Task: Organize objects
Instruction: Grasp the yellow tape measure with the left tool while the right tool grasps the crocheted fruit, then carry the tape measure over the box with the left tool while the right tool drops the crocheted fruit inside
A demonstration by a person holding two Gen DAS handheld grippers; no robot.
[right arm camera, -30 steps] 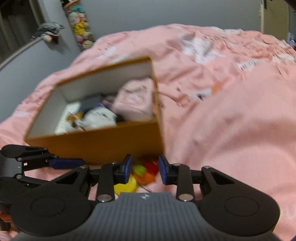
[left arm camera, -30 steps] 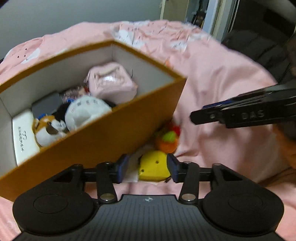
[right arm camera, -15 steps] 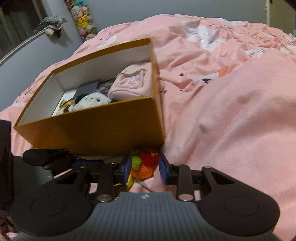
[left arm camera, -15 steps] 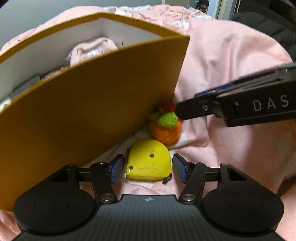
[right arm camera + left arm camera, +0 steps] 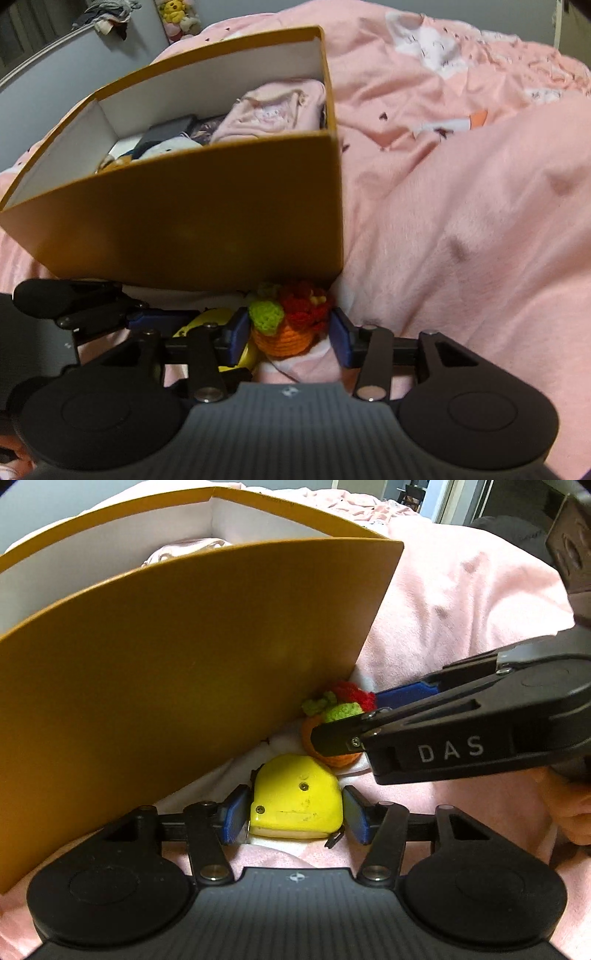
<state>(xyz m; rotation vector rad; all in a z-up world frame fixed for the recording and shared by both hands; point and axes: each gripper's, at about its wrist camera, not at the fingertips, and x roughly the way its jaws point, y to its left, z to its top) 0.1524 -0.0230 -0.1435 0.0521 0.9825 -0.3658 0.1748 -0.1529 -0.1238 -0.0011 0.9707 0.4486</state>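
Two small things lie on the pink bedspread in the left wrist view, just in front of the tall orange box. Nearest is a yellow tape measure, lying on its side between the blue pads of the left gripper. Its fingers stand apart, one on each side of the yellow casing and very near it; whether the pads press on it cannot be told. Just beyond the tape measure sits a crocheted orange toy with green leaves and a red top, close against the box's near corner. The right gripper comes in from the right, one dark finger crossing in front of the toy and a blue pad showing behind it.

From the right wrist view, the crocheted orange toy sits between the blue pads of the right gripper. Those fingers are spread, with the left pad against the green leaf and a small gap at the right pad. The tape measure shows only as a yellow sliver behind the left finger, with the left gripper reaching in from the left edge. The box rises directly behind the toy, open at the top, holding a pink pouch, a dark flat item and plush toys whose details are unclear. Pink bedding fills the right side.
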